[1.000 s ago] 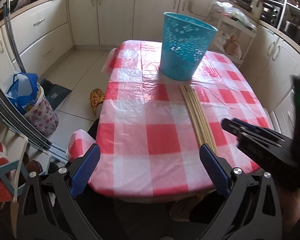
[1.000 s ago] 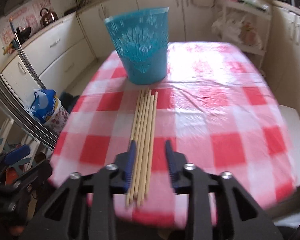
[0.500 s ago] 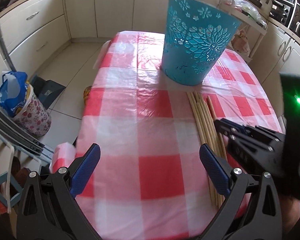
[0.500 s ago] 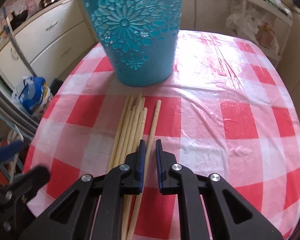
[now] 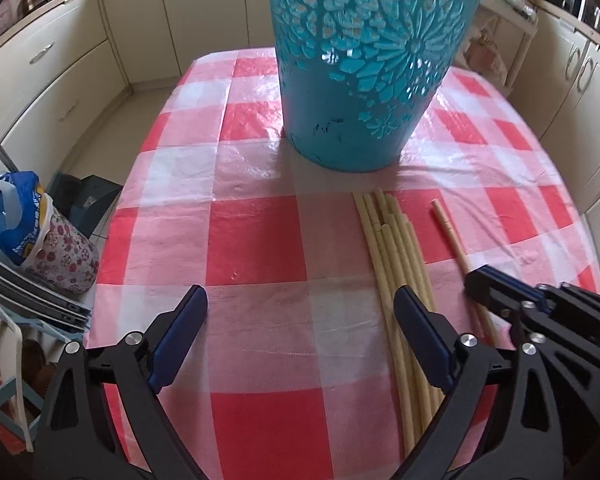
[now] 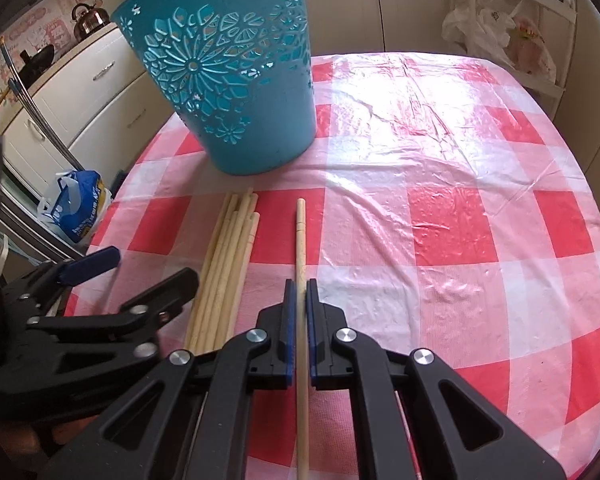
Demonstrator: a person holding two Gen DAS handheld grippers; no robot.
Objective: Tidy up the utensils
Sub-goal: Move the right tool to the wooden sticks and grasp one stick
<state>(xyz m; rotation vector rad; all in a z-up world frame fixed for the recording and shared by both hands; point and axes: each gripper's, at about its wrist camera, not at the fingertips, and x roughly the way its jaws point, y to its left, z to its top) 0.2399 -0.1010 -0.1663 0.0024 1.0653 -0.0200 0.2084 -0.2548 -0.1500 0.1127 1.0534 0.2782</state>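
Note:
A teal cut-out basket (image 5: 368, 60) stands upright at the far middle of the red-and-white checked table (image 5: 252, 240); it also shows in the right wrist view (image 6: 232, 80). A bundle of pale wooden chopsticks (image 5: 396, 280) lies in front of it, also seen in the right wrist view (image 6: 224, 264). My right gripper (image 6: 298, 292) is shut on a single chopstick (image 6: 300, 240), pulled a little right of the bundle; the left wrist view shows the chopstick (image 5: 448, 232) and the gripper (image 5: 476, 280). My left gripper (image 5: 300, 312) is open and empty, its right finger over the bundle.
A blue bag on a floral bin (image 5: 32, 224) stands on the floor left of the table. Cream cabinets (image 5: 40, 64) line the left and far walls. A rack with bags (image 6: 500, 28) stands beyond the table's far right. The table edge is close below both grippers.
Both grippers moved forward toward the basket. The right gripper closed on one chopstick and drew it to the right, away from the bundle.

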